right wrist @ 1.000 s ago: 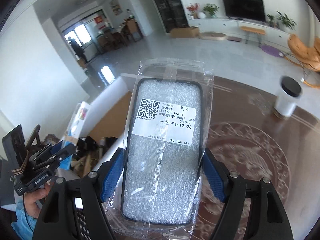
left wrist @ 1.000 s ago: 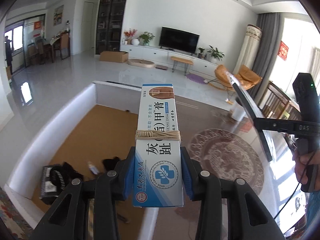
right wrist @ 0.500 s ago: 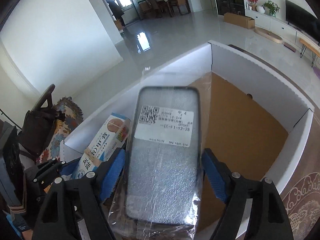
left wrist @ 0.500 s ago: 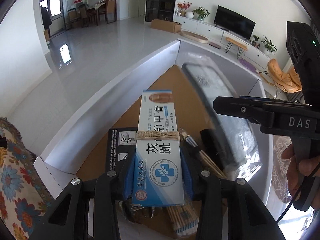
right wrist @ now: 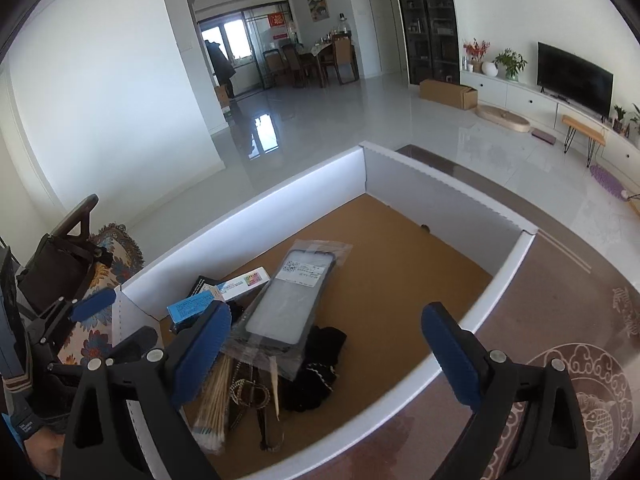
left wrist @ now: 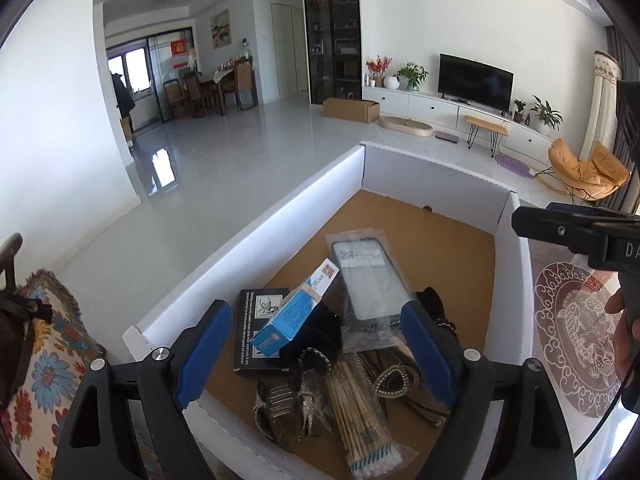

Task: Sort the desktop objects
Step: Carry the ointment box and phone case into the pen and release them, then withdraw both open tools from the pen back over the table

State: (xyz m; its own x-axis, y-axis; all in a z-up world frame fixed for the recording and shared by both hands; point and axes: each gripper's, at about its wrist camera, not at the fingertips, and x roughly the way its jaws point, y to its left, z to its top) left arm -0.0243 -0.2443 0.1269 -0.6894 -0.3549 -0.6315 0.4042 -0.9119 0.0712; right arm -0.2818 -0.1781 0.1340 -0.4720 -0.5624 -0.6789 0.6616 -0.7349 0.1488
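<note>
Both items have left their grips since the earlier frames: the boxed ointment tube and the bagged phone case now lie in the box, no longer pinched between pads.

Left wrist view: the left claw [left wrist: 316, 350] stands wide, jaws opening, with nothing pressed between the pads. The ointment box [left wrist: 294, 312] lies tilted just ahead of its left pad, propped on a black card [left wrist: 256, 332] and dark fabric. The phone case [left wrist: 370, 284] in its clear bag lies ahead, nearer the right pad. Below the fingers sit a bundle of cotton swabs [left wrist: 362, 412] and some hair accessories [left wrist: 284, 404]. All rest inside the white storage box [left wrist: 248, 232] with its brown floor. The other claw reaches in from the right edge, a hand behind it.

Right wrist view: the right claw [right wrist: 326, 346] also gapes, jaws opening, empty. The phone case [right wrist: 288, 300] lies ahead of its left pad, overlapping the swabs; the ointment box [right wrist: 216, 296] is further left. The worktop [right wrist: 560, 320] shows to the right of the box wall.

Judging by this, the drop step is finishing. Next, both claws, pitched down over the box, would lift clear and head to the worktop for whatever remains unsorted.
</note>
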